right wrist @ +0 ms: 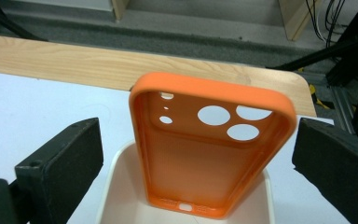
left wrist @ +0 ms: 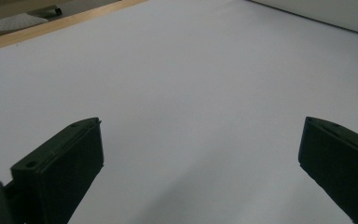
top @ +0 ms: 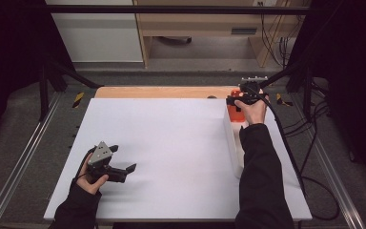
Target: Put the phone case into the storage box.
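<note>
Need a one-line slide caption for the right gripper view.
Open right gripper flanks an orange phone case standing in a white bin.

One orange phone case (right wrist: 205, 154) standing in one white tray (right wrist: 116, 186), one white table (top: 171, 143) under the tray; two grippers, left (top: 124, 160) and right (top: 242, 93), over that table

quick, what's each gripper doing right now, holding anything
Left gripper: open, nothing between its fingers, low over the white table.
Right gripper: open, fingers clear of the orange silicone phone case, which stands in the white rectangular bin.
</note>
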`<state>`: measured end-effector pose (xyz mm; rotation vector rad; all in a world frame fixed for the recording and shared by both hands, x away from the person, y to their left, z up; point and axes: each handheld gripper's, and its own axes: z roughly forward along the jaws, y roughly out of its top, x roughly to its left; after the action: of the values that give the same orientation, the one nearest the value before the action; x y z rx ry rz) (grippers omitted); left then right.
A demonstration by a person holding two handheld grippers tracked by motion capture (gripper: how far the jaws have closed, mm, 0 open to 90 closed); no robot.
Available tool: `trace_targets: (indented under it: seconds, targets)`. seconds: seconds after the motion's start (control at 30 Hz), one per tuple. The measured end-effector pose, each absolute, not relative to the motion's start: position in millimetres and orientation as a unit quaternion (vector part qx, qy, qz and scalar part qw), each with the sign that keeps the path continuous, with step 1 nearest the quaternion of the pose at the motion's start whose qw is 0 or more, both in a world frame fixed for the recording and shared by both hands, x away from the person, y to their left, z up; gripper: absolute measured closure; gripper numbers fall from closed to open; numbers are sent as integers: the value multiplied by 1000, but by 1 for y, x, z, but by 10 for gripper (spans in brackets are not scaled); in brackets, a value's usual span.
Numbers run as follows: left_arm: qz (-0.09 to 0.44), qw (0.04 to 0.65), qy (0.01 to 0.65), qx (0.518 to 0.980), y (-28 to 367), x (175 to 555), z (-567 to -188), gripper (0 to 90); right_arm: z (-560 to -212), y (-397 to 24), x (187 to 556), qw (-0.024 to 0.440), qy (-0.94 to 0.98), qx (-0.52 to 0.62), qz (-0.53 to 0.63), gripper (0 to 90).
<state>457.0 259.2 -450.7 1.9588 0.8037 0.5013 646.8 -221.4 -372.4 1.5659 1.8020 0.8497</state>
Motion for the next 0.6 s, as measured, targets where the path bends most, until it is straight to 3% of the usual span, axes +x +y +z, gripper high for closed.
trace_targets:
  seconds: [0.6]
  targets:
    - [204,467,322,798,257,456,-450,0,-340,-225,577,306,689,501,426,9]
